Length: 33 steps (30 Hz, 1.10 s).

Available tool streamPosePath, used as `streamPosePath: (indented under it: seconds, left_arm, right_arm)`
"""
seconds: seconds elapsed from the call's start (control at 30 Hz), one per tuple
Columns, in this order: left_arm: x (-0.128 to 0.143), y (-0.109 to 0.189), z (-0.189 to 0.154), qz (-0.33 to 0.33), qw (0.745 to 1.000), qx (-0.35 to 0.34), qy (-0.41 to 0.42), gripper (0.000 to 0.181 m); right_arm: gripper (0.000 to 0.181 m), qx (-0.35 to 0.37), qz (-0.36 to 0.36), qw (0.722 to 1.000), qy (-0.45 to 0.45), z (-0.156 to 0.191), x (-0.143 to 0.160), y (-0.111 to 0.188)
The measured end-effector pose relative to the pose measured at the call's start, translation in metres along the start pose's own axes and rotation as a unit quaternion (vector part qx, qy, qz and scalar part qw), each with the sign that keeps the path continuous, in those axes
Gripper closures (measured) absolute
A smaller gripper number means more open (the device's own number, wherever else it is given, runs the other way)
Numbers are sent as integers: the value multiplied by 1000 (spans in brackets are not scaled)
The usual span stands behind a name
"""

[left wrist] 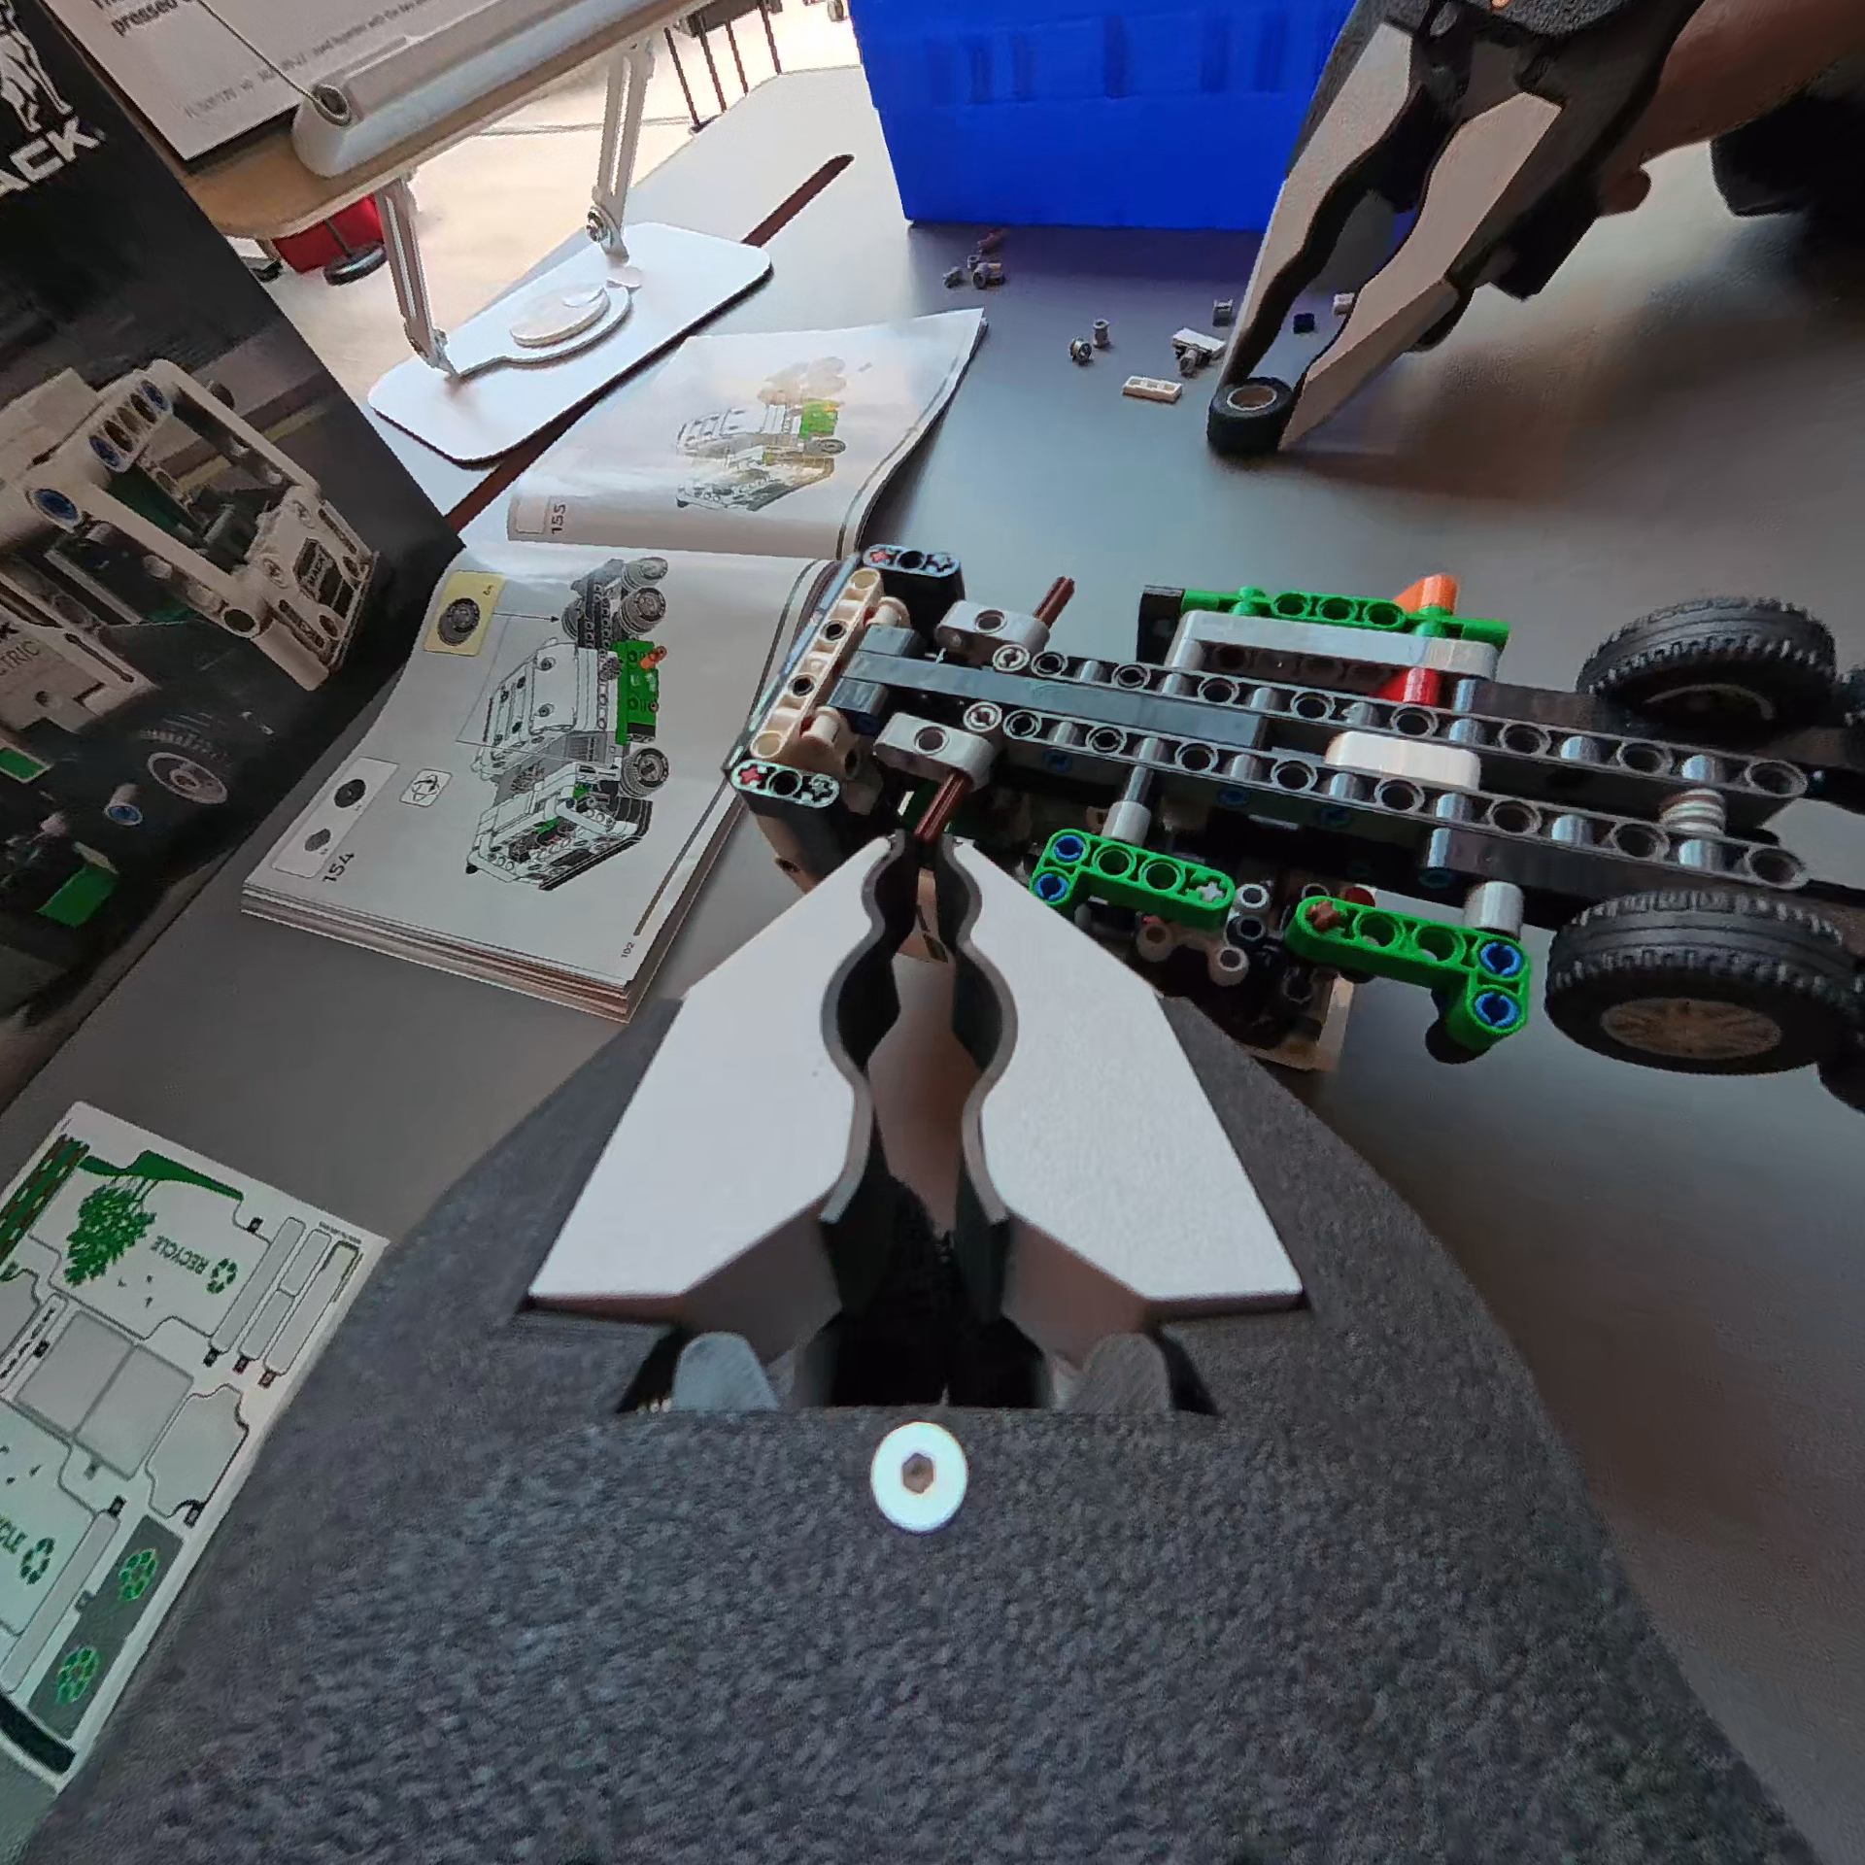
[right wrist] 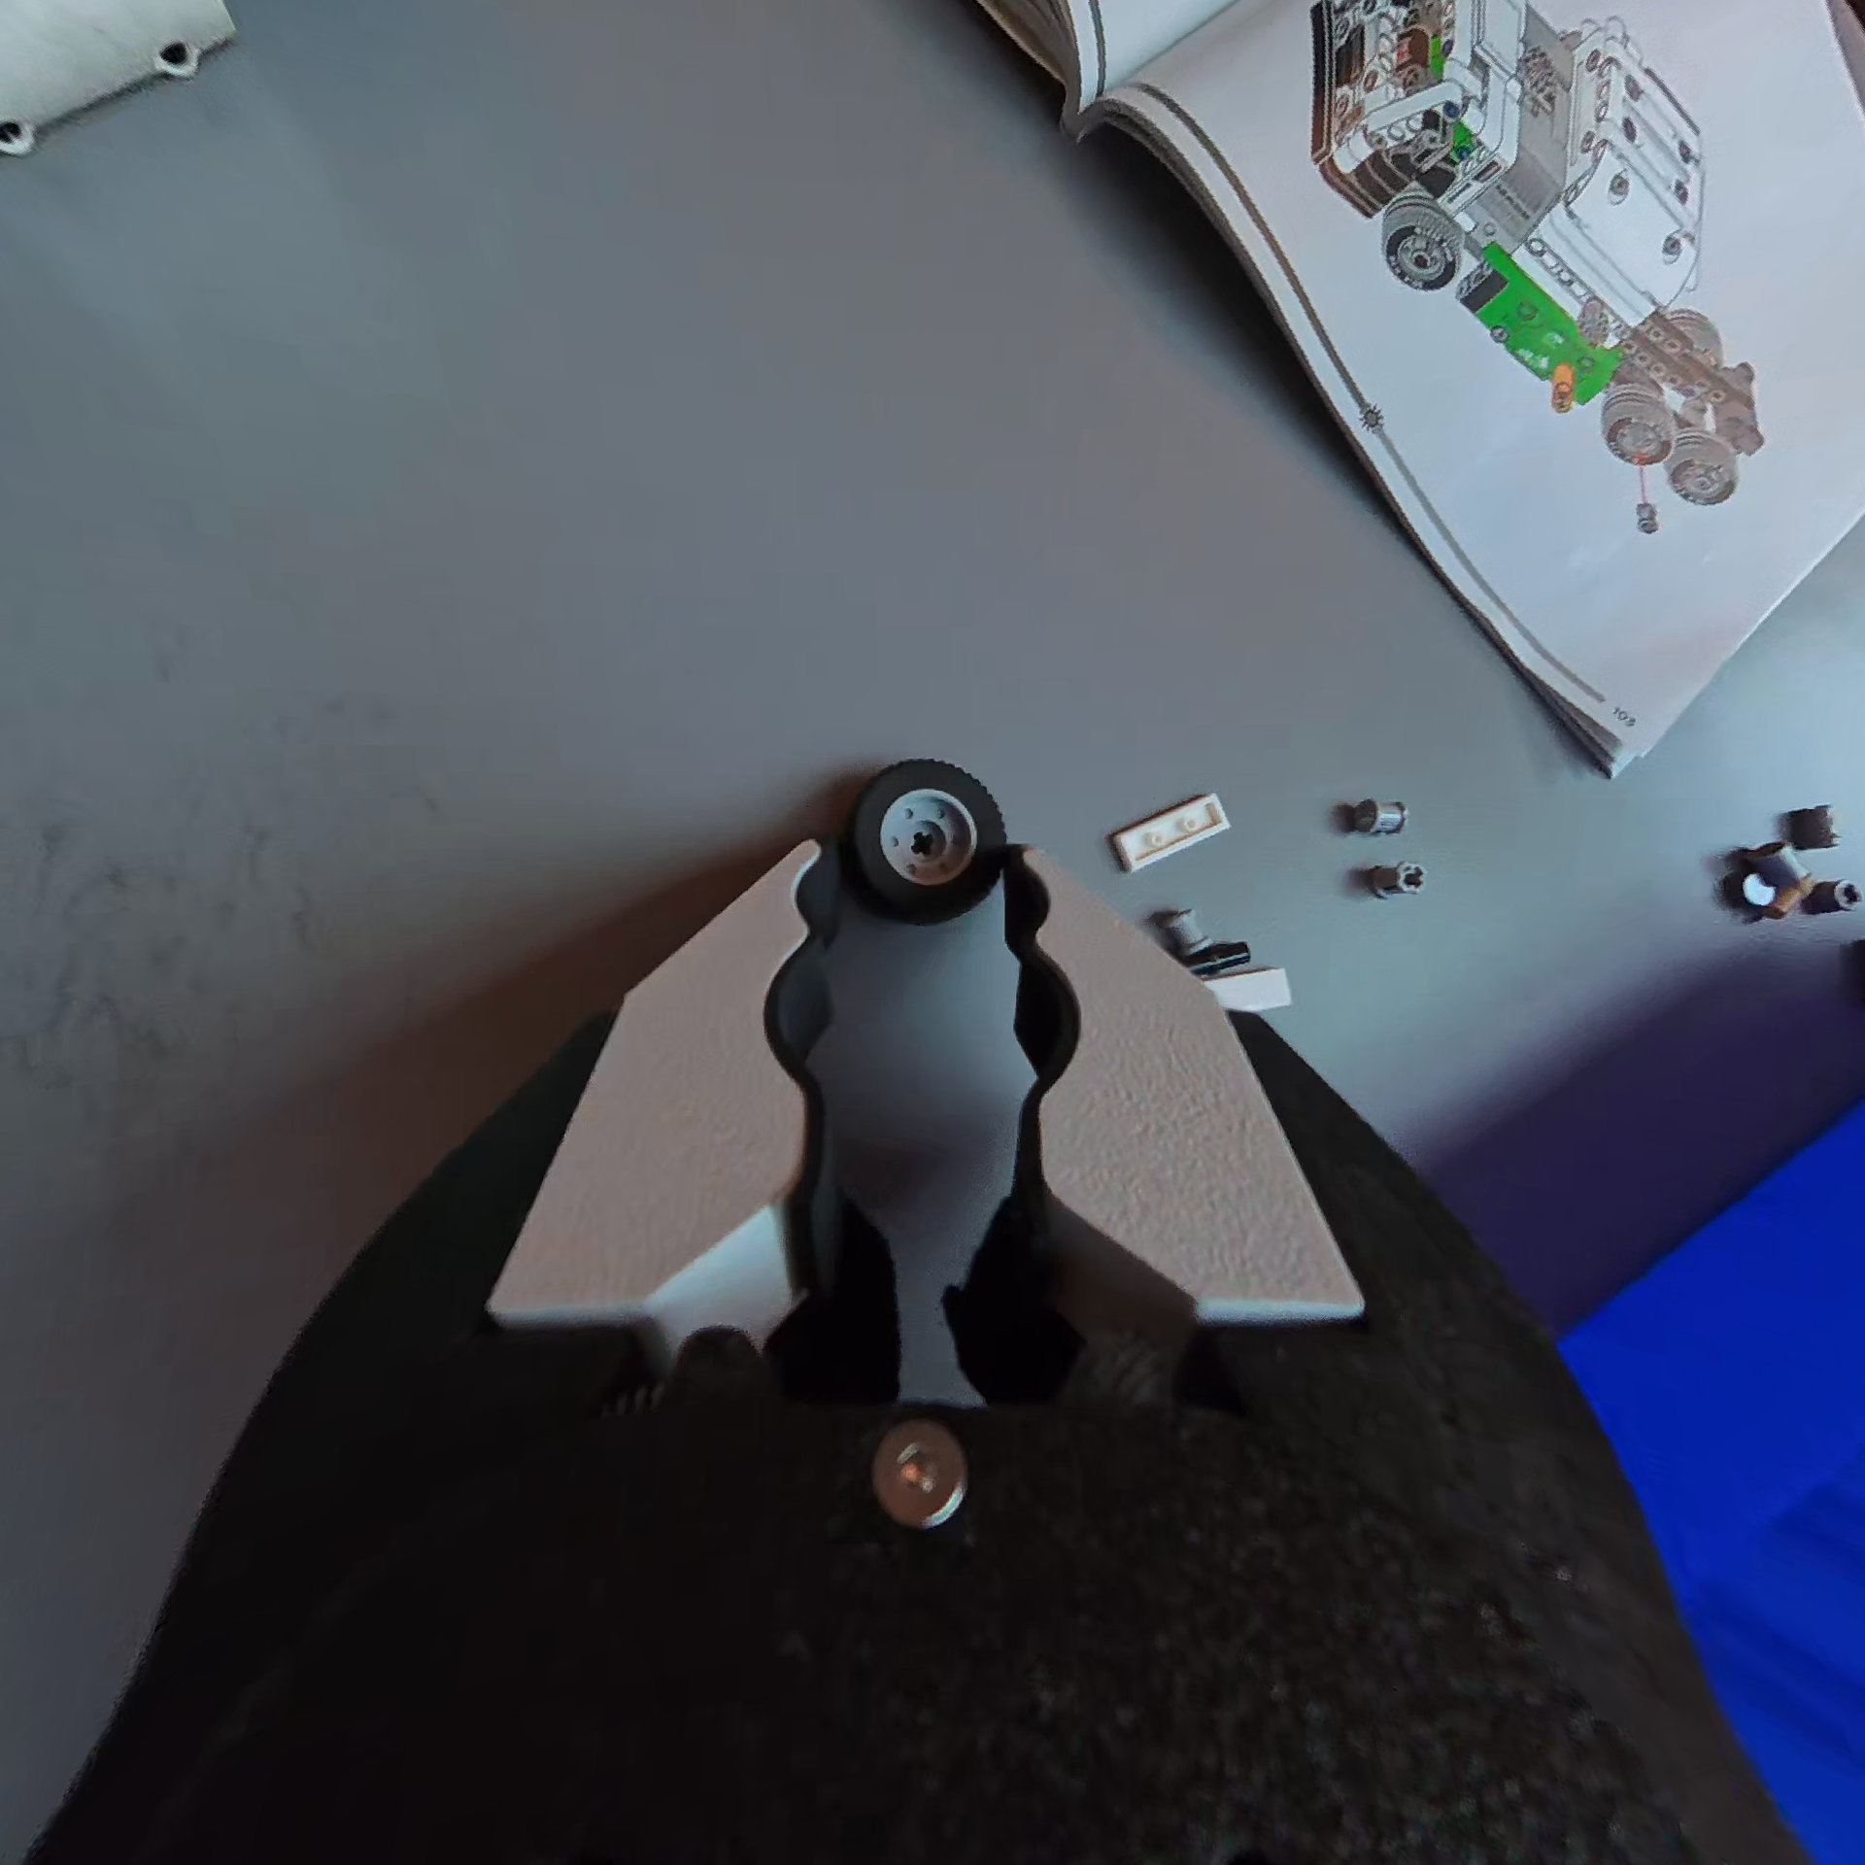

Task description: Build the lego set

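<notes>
The left gripper (left wrist: 920, 858) has its fingertips drawn almost together, pinching the end of a brown axle (left wrist: 944, 807) that sticks out of the upturned truck chassis (left wrist: 1262, 727). The chassis lies on the grey table (left wrist: 1514, 1312) just beyond those tips, its mounted tyres (left wrist: 1706, 994) to the right.

The right gripper (right wrist: 923, 858) is spread partway, and a small black wheel (right wrist: 926, 840) with a grey hub sits between its tips, touching both; whether it is truly clamped I cannot tell.

Print shows on the open instruction booklet (left wrist: 565, 747), the set's box (left wrist: 151, 565) and a green-and-white sticker sheet (left wrist: 131, 1362).

Small loose pieces (right wrist: 1171, 830) lie right of the wheel. A blue bin (left wrist: 1090, 111) borders the far side. Bare tabletop stretches left of the right gripper.
</notes>
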State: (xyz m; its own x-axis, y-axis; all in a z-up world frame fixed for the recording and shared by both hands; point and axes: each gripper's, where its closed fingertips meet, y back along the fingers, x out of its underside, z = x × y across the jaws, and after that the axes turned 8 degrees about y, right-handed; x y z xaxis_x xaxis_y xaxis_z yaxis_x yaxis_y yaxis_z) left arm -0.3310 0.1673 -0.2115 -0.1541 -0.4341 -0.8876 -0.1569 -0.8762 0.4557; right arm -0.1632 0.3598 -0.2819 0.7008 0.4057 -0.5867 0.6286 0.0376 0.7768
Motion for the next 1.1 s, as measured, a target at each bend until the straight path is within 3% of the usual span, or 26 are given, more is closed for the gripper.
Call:
streamPosePath:
  seconds: [0.03, 0.17, 0.27, 0.37, 0.47, 0.53, 0.57, 0.7, 0.8, 0.93, 1.03, 1.1]
  left_arm:
    - [0, 0, 0, 3, 1000, -1, 5, 180]
    - [-2, 7, 4, 20, 998, -9, 62, 161]
    - [-17, 27, 6, 20, 996, -33, 85, 147]
    - [-64, 43, -6, -34, 994, -47, 92, 149]
    - [-110, 34, -60, -79, 985, 64, 143, 149]
    - [-119, 24, -89, -69, 973, 130, 177, 145]
    - [-123, 24, -97, -76, 966, 154, 191, 144]
    - [-131, 44, -113, -119, 931, 241, 245, 171]
    - [-129, 56, -124, -119, 915, 283, 262, 151]
    - [-124, 52, -114, -111, 932, 235, 252, 142]
    - [-126, 56, -125, -108, 929, 263, 238, 164]
    - [-132, 66, -129, -128, 917, 299, 229, 168]
  right_arm:
    - [151, -7, -11, 1000, -11, 2, -2, -1]
    - [151, 11, -37, 999, 21, 3, -17, 4]
    - [151, 120, -116, 977, 134, -1, -70, 40]
    - [151, 186, -193, 925, 270, 28, -133, 74]
    - [151, 228, -241, 860, 387, 69, -183, 94]
    - [151, 221, -269, 837, 423, 95, -205, 101]
    - [151, 216, -278, 832, 429, 103, -211, 103]
    - [151, 205, -296, 819, 446, 116, -223, 110]
    - [151, 204, -267, 822, 460, 119, -224, 107]
    - [151, 227, -255, 799, 495, 126, -229, 109]
    - [151, 210, -259, 800, 499, 135, -234, 115]
    - [151, 182, -303, 797, 491, 142, -237, 125]
